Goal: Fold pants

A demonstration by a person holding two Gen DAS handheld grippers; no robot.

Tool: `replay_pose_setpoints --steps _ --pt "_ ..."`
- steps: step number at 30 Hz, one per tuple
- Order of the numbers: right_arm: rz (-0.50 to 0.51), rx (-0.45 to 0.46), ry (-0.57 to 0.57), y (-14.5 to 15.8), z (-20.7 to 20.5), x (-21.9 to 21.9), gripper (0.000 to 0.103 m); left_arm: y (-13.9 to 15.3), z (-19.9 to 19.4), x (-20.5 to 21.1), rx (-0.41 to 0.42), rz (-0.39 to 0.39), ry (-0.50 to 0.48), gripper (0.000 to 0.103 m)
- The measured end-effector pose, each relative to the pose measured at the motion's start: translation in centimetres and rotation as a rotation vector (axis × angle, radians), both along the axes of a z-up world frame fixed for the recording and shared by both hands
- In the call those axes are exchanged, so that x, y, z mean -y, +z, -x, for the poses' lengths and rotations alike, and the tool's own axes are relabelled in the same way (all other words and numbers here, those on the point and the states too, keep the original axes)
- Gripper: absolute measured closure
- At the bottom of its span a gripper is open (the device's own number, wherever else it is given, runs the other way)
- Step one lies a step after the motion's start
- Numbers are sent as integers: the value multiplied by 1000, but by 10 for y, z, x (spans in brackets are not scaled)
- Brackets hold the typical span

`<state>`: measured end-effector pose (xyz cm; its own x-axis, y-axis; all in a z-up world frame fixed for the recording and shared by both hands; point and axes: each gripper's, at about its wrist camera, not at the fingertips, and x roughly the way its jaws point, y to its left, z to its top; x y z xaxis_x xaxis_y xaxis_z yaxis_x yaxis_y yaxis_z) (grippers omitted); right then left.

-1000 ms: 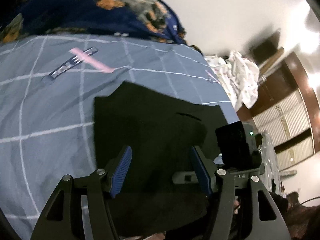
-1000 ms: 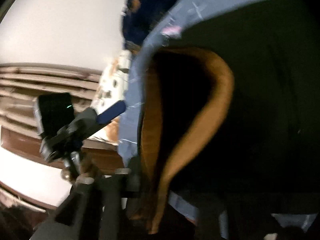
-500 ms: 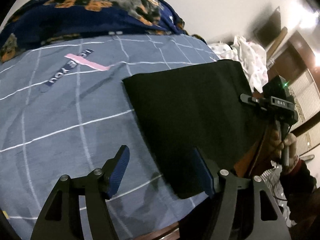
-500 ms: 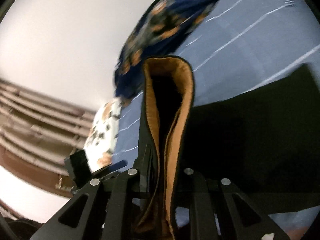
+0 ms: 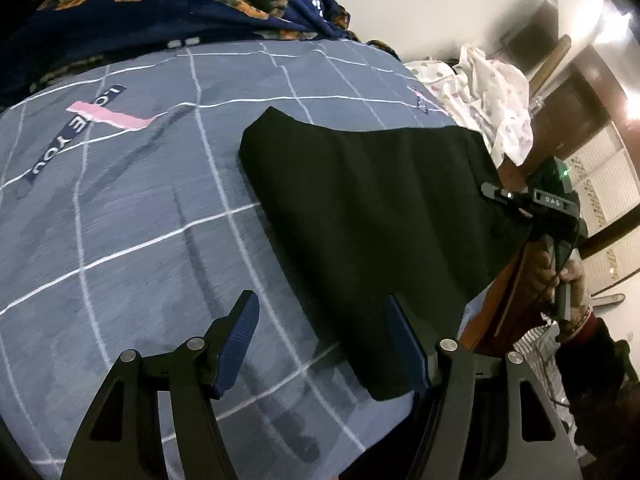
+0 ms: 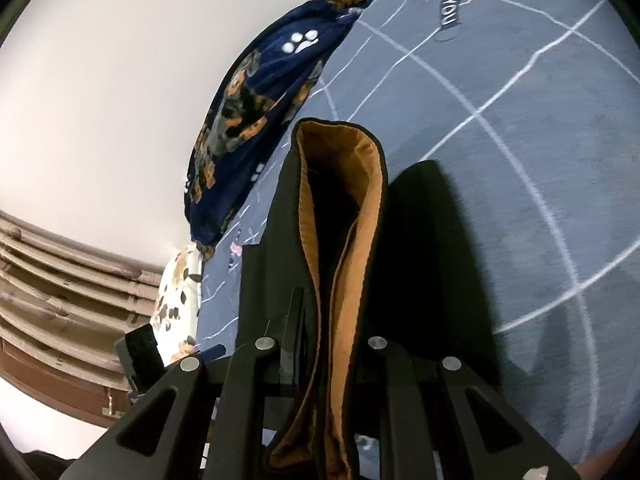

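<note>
My left hand-held gripper (image 5: 320, 336) stands wide with nothing pinched between its blue pads (image 5: 240, 336); its right pad sits just at the near edge of the pants (image 5: 372, 216), and the jaws have just been opening a little, with only bedsheet and the corner of the cloth below them. The black pants lie folded flat on the bed (image 5: 120, 240), a grey-blue sheet with white grid lines, reaching from about 6 o'clock in my left view up toward 12 and across to 3 o'clock, where they hang off the bed's edge. There, at 3 o'clock, my right hand (image 5: 560, 276) grips the handle of the other tool. My right hand-held gripper (image 6: 320, 344) is drawn narrow and clamped on the pants' waistband (image 6: 340, 220), whose orange-brown lining stands up as an open loop from 6 o'clock toward the centre of the right view; its jaws have just been closing on that cloth. A dark blue blanket (image 5: 160, 4) with orange and grey dog prints lies bunched at 12 o'clock beyond the sheet. A white spotted cloth (image 5: 492, 100) is heaped at 2 o'clock, past the far corner of the bed.
</note>
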<state>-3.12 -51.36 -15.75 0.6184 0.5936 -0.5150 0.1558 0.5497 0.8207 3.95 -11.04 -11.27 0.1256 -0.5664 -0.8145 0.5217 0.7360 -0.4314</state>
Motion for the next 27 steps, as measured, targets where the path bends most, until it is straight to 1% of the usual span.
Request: replay_pose_setpoints --steps 2,4,5,6,7,8,9,10,11,12,13,15,17,19,21,22,24,26,27 --pt "20 2 -12 -2 4 7 89 -5 -3 4 -23 12 -2 37" --pt "32 -8 -17 -7 7 12 83 -12 -5 8 -54 30 -3 37" --pt "52 -25 -27 -9 8 15 77 -15 -6 10 -70 42 -4 37" --pt "55 -28 -32 -10 10 18 75 -18 -8 12 -83 47 -2 37" --pt "35 -18 -38 -11 13 23 75 -20 -9 13 -93 48 2 37" --pt "37 -15 -46 -11 13 25 72 -22 -11 13 -100 47 7 37" --pt "56 -12 -58 -9 15 30 64 -24 -13 14 -104 47 11 37" --pt "60 -4 -61 -8 16 33 60 -26 -14 14 -108 49 14 37" --pt "42 3 -57 -8 16 36 53 -29 -16 14 -118 53 18 37" --pt "28 4 -51 -9 15 37 49 -33 -19 13 -135 58 21 37" --pt "21 -2 -40 -10 14 38 48 -36 -20 13 -149 64 22 37" --pt "42 -23 -12 -13 8 36 48 -42 -24 13 -178 93 27 37" --pt "46 -32 14 -15 3 34 48 -43 -26 13 -189 125 25 37" --pt "37 -44 63 -20 -3 25 48 -45 -29 17 -219 160 2 37" --pt "65 -37 96 -19 -7 15 48 -48 -30 23 -245 192 -29 37" --pt "80 -41 114 -18 -9 11 53 -48 -31 25 -248 205 -40 36" --pt "126 -59 153 -18 -15 1 75 -48 -33 32 -249 221 -65 36" --pt "120 -57 166 -21 -16 -5 78 -48 -35 36 -241 237 -67 36" --pt "112 -51 167 -22 -15 -7 79 -49 -35 37 -235 240 -62 38"
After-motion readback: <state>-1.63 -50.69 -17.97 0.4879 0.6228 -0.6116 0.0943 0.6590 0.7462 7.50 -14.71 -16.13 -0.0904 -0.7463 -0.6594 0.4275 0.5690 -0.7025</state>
